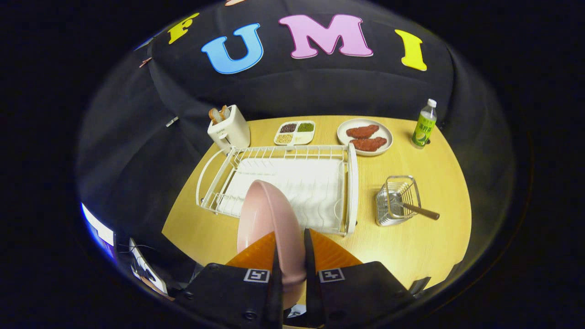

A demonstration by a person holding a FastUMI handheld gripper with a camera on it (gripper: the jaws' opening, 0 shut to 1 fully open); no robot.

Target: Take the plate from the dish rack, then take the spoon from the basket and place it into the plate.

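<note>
Wooden table [411,256] lay below; gripper [290,256] pinched the pink plate [267,214] edge-on above the dish rack [279,183], risking slippage.

Staged kitchen booth: wooden table [425,242] sitting before black cloth wall [320,87], carrying dish rack [352,183], toaster [230,128], food plate [364,137] toward frame centre.

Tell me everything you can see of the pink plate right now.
The pink plate looks smooth, matte and plain, with a rounded rim; material looks like ceramic or plastic. It stands on edge, tilted slightly, its rim clamped between the two fingers of the gripper, which press on it from both sides. Its upper part shows in front of the white dish rack; whether it touches the rack I cannot tell. Nothing lies on it.
</note>
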